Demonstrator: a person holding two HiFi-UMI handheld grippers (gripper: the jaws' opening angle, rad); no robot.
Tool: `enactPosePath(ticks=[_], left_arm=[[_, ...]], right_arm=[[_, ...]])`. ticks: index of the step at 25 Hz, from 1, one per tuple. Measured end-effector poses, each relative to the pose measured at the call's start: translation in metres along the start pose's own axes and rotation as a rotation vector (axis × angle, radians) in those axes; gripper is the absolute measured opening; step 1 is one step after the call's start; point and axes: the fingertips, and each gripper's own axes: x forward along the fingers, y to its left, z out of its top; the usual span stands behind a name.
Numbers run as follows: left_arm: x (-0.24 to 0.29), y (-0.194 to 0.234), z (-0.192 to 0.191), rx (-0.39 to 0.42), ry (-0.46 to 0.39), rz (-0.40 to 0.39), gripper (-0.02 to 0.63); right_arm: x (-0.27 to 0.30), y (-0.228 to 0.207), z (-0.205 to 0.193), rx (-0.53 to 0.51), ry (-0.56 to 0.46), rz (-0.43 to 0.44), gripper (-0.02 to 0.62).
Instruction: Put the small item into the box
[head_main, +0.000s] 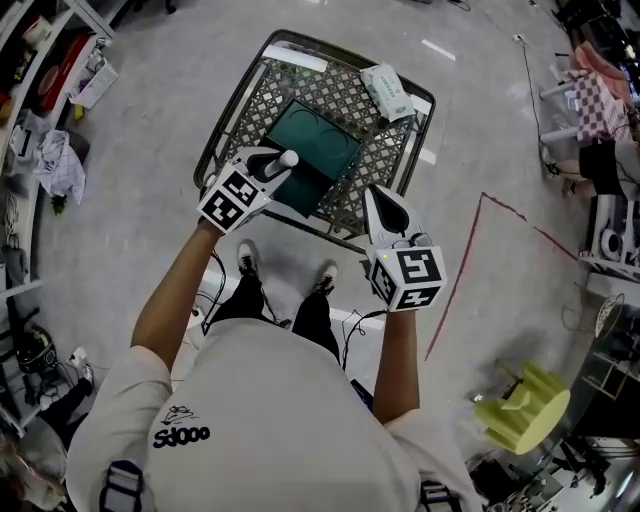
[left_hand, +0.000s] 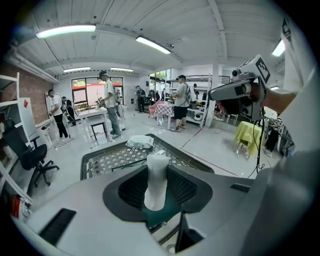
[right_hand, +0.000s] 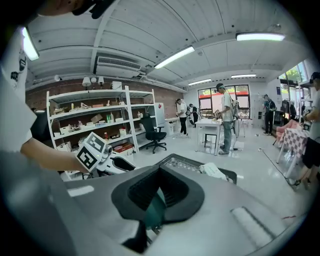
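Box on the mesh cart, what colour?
The box is dark teal; best seen in the head view.

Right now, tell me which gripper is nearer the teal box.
Left. The left gripper, holding the small white item, overlaps the near-left edge of the teal box in the head view. The right gripper sits off its right side, over the mesh table.

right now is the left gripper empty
No, the left gripper holds a small white cylinder upright between its jaws.
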Motion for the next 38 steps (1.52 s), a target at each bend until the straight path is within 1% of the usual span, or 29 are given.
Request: enactPosePath(ticks=[3,6,10,13,16,21,28,30,33,38], left_arm=[[0.022,-0.008,-0.013,0.016,0.037,-0.04,0.126],[0.042,-0.014,-0.033,0.015,0.089,-0.081,0.126],[0.061,-0.012,-0.056,0.0,0.146,-0.082,0.126],[0.076,-0.012,-0.073,0.008,0.198,-0.086,0.126],[0.089,-0.015,-0.086,0.012,0.232,-0.101,0.126],[0.109,-0.029,-0.098,0.031,0.275,-0.142,0.126],[0.136,-0.051,-0.113,0.026,0.339,-0.216,0.126],[0.142,-0.054,-0.118,0.015,0.363,-0.224,0.126],[0.146,-0.056,-0.126,0.025,0.403,-0.226,0.126],[0.154,-0.06,-0.13,0.021,0.432,-0.238,0.126]], right_arm=[[0.0,-0.008,-0.013,0.026,0.014,-0.018,0.011],[-0.002,-0.015,-0.024,0.05,0.033,-0.04,0.011],[-0.002,-0.019,-0.035,0.072,0.059,-0.049,0.011],[-0.002,-0.021,-0.041,0.086,0.072,-0.052,0.011],[-0.001,-0.025,-0.047,0.099,0.081,-0.06,0.011],[0.002,-0.031,-0.059,0.108,0.105,-0.061,0.011],[0.002,-0.039,-0.072,0.125,0.136,-0.071,0.011],[0.001,-0.042,-0.075,0.128,0.142,-0.078,0.011],[0.001,-0.044,-0.08,0.134,0.152,-0.081,0.011],[0.001,-0.047,-0.088,0.147,0.167,-0.086,0.011]])
